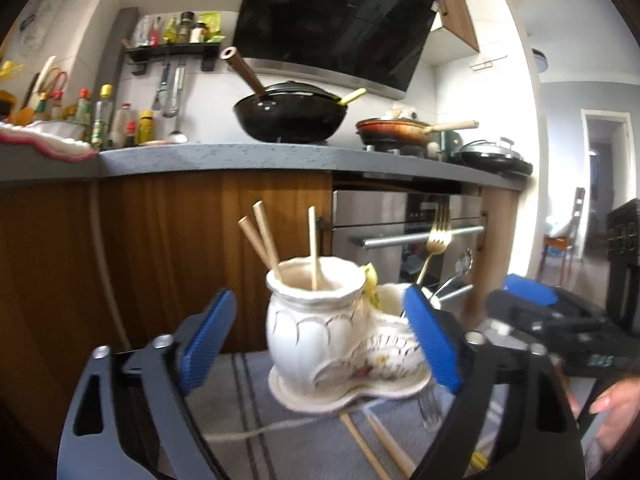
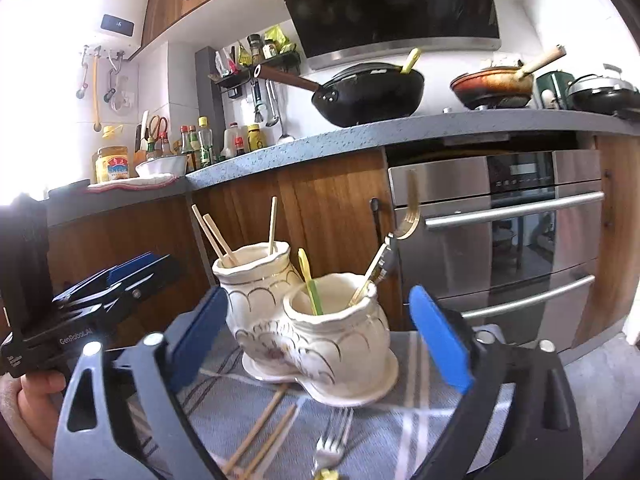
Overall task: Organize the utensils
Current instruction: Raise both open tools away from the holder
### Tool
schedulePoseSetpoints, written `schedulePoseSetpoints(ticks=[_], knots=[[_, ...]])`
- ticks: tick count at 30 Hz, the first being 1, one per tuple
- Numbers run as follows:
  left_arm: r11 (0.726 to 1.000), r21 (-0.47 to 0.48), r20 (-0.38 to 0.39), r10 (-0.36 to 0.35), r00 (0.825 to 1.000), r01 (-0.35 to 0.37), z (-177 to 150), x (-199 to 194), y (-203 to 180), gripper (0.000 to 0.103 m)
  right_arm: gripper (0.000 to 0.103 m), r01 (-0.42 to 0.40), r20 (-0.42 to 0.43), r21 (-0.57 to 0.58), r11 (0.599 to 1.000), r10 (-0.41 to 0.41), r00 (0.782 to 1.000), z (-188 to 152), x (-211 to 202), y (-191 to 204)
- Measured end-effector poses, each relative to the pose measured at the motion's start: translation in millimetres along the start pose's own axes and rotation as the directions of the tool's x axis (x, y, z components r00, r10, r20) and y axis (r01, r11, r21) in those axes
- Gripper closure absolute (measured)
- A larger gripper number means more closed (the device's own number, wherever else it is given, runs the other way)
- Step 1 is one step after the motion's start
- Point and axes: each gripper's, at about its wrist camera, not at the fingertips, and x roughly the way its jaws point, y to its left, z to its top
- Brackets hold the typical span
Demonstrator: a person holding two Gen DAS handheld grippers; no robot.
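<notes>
Both of your grippers stand wide open and empty: the left gripper (image 1: 320,328) brackets the ceramic holder (image 1: 340,332) without its pads touching, and the right gripper (image 2: 328,328) does the same from its side. The holder already carries three chopsticks (image 1: 264,240) in its rear pot, with a gold fork (image 2: 404,216) and a green utensil (image 2: 310,280) in the front pot. Still loose in front of the holder: two chopsticks (image 2: 260,436) and a silver fork (image 2: 332,436), lying flat. Judgement: next pick is one of these; come down low, close across the shaft near mid-length, lift clear of the holder's base before tipping upright. The holder stands on a grey striped cloth (image 2: 400,420). Behind it are wood cabinets, a steel oven (image 2: 520,232), and a grey counter bearing a black wok (image 2: 372,92).
</notes>
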Motion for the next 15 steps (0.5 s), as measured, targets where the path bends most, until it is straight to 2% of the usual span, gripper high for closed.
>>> schedulePoseSetpoints(ticks=[6,15], knots=[[0.999,-0.011,-0.034,0.052,0.998,-0.053,-15,-19,0,0.007,0.006,0.040,-0.029,0.008,0.999,-0.039,0.999,-16,-21,-3],[0.998,-0.002,-0.135,0.065,0.989,-0.066,-40,-28,-2,0.007,0.006,0.119,-0.116,0.008,0.993,-0.117,0.986,-39,-38,-14]])
